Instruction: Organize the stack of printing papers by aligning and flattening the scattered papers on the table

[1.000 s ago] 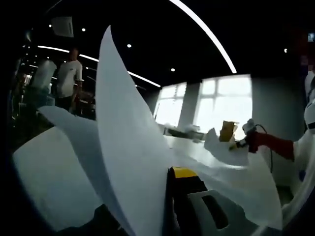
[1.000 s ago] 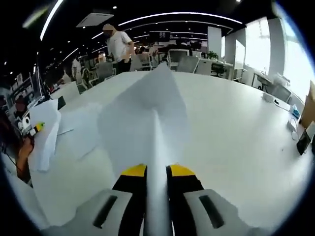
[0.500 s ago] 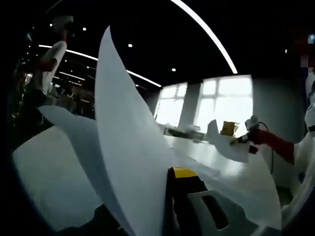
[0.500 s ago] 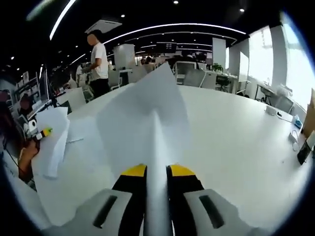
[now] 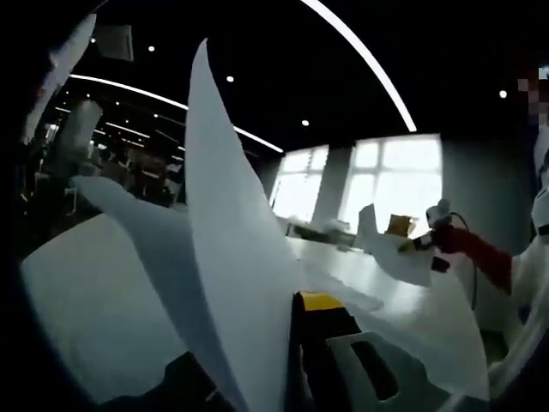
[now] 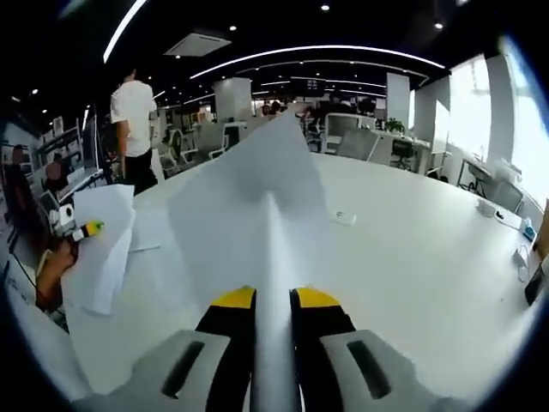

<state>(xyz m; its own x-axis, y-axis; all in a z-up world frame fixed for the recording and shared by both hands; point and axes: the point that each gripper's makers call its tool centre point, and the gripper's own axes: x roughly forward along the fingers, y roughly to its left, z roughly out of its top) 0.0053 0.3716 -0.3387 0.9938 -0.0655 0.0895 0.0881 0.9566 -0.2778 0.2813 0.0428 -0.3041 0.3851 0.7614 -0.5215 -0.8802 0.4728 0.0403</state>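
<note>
In the left gripper view my left gripper is shut on a white sheet of paper that stands up tall and curls, hiding the left jaw; the yellow-tipped right jaw shows beside it. Far to the right, the right gripper holds another sheet above the white table. In the right gripper view my right gripper is shut on a sheet that rises in a peak between the yellow tips. At the left edge, the left gripper holds its drooping sheet.
More loose paper lies under the raised sheet. The long white table carries small items at its far right edge. A person stands beyond the table's left end, with chairs and desks behind. A red sleeve shows at right.
Both sheets stay gripped. Both cameras have shifted a little. The person in the background has walked along the far end of the table.
</note>
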